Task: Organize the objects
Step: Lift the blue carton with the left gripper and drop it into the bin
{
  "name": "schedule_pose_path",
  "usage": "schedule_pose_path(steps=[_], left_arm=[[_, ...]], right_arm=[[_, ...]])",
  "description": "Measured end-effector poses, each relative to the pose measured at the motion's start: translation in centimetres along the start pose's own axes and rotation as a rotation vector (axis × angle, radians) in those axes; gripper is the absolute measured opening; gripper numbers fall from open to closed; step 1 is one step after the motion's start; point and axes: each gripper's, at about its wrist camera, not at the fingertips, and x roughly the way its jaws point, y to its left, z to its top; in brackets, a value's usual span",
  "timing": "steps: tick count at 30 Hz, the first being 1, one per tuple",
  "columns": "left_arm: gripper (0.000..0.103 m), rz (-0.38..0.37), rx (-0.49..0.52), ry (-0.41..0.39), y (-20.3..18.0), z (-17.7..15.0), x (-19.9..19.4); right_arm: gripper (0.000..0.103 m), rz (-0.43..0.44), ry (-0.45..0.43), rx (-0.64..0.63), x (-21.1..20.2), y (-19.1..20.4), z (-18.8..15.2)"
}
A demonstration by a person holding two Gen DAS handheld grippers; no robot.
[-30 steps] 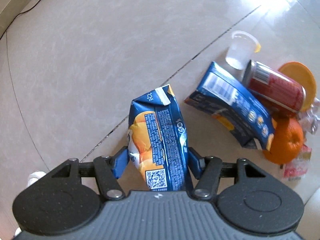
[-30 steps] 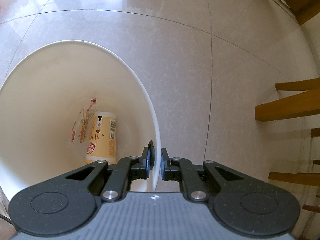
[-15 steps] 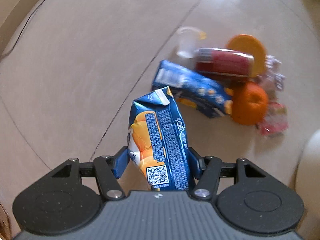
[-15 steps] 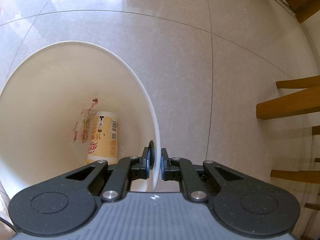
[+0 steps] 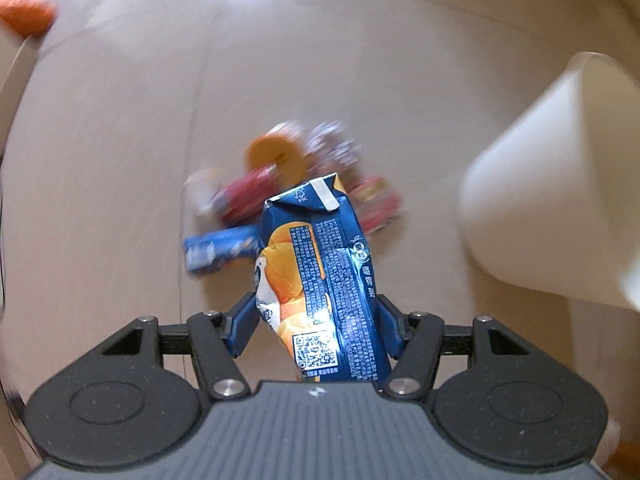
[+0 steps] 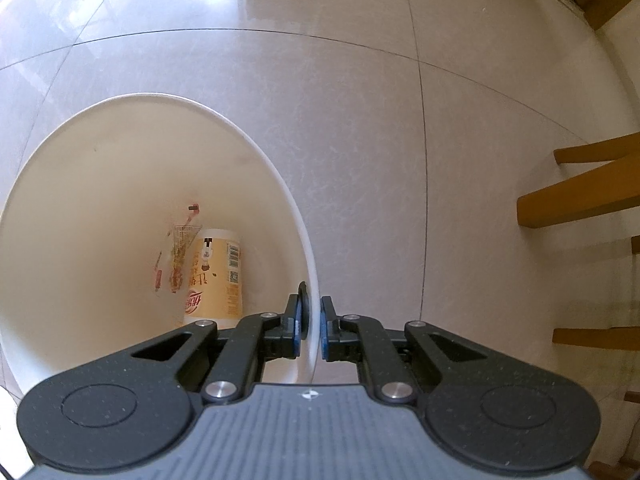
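- Carton status: our left claw (image 5: 316,332) grips the blue-and-orange juice carton (image 5: 320,280) across its lower body, one pad on each side, and the carton hangs in the air above the floor (image 5: 120,160).
- Handling, our read: the panels look dented and creased, so it is likely empty or near empty. That means light, soft-walled, and easy to crush further. The glossy print may slip.
- Hold point: we'd keep the pads on the flat side panels, low and centred. The folded top is too floppy to grab.
- Right claw (image 6: 310,328) is clamped on the rim of the white bin (image 6: 280,184), one pad inside and one outside.
- Bin contents: a beige cup (image 6: 216,280) and a clear wrapper (image 6: 176,252) lie at the bottom.
- Remaining pile on the floor: a second blue carton (image 5: 216,252), a red can (image 5: 248,196) and an orange lid (image 5: 276,158), all blurred.
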Motion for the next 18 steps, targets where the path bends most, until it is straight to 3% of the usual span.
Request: schedule_pose_path(steps=[9, 18], left_arm=[[0.061, -0.095, 0.296, -0.119, -7.1, 6.4, -8.3], [0.061, -0.203, 0.532, -0.158, -16.2, 10.1, -10.9]], right_arm=[[0.011, 0.005, 0.007, 0.006, 0.3, -0.2, 0.0], [0.011, 0.027, 0.016, 0.026, 0.4, -0.9, 0.2]])
